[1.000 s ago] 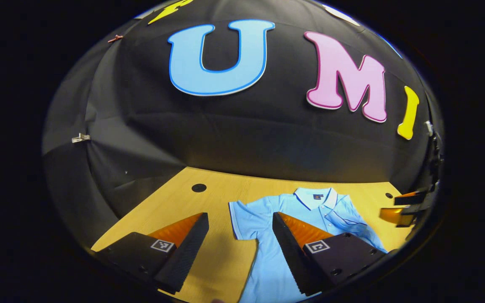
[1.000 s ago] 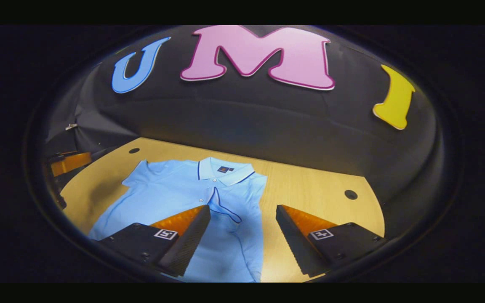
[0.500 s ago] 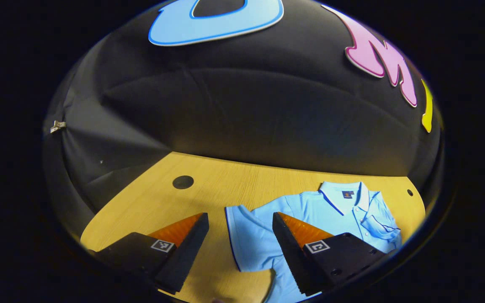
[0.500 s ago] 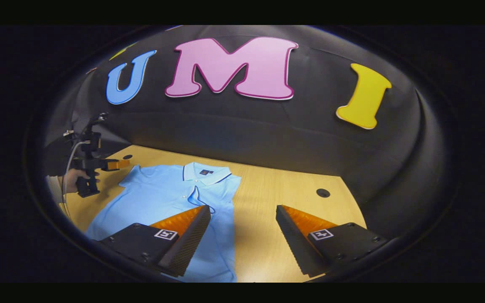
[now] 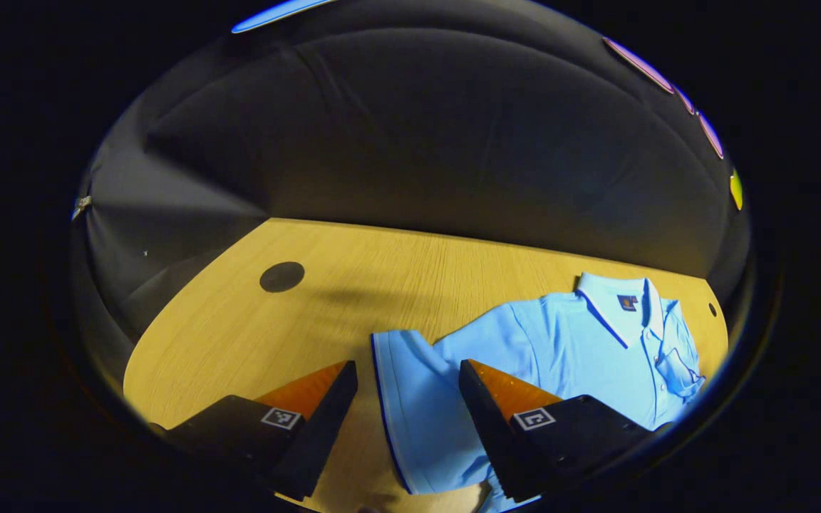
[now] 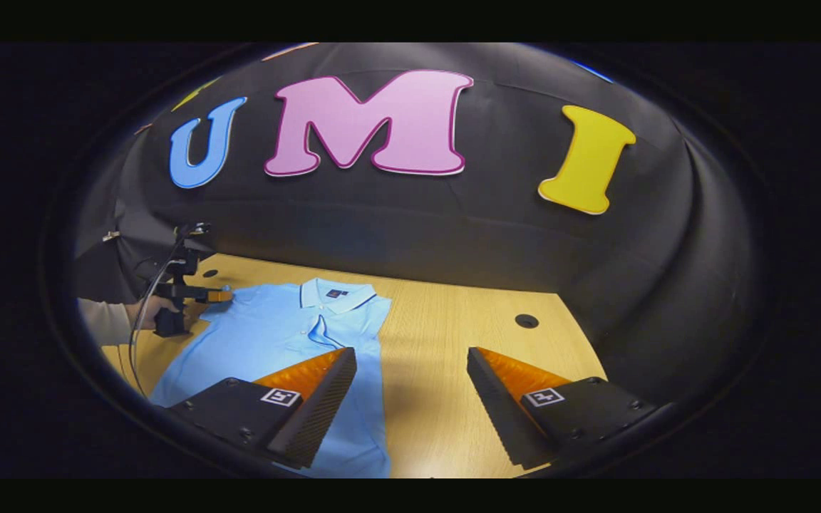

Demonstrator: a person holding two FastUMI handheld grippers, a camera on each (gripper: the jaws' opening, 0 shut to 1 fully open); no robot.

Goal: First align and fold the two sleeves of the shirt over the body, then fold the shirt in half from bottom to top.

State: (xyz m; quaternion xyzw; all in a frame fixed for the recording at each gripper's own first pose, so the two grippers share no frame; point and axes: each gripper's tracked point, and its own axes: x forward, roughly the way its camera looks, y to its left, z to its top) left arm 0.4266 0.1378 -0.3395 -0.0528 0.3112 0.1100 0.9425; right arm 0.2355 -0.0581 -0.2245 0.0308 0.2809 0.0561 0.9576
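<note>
The light blue shirt (image 6: pixel 289 342) lies flat, front up, on the wooden table (image 6: pixel 467 320), collar toward the booth's back wall. Its right sleeve (image 6: pixel 328 331) is already folded in over the chest, so that side runs in a straight edge. The left sleeve (image 5: pixel 417 399) is spread out flat on the wood, not yet folded.

What has changed over the last second is the left gripper (image 5: pixel 407 420). It has dropped lower and come in closer, and the sleeve's dark-trimmed cuff now sits right between its two spread fingers, where a moment ago the view took in the whole shirt. In the right gripper view I can see it at the far side, held by a hand (image 6: pixel 150 310) with its tips at the shoulder edge. Its fingers are wide apart and hold nothing yet.

The right gripper (image 6: pixel 410 406) has backed off a little; the shirt looks smaller and farther in its view. It hangs open and empty over the folded edge and the bare table beside it.

I judge the second sleeve fold is about to begin, the bottom-to-top fold still to come.
</note>
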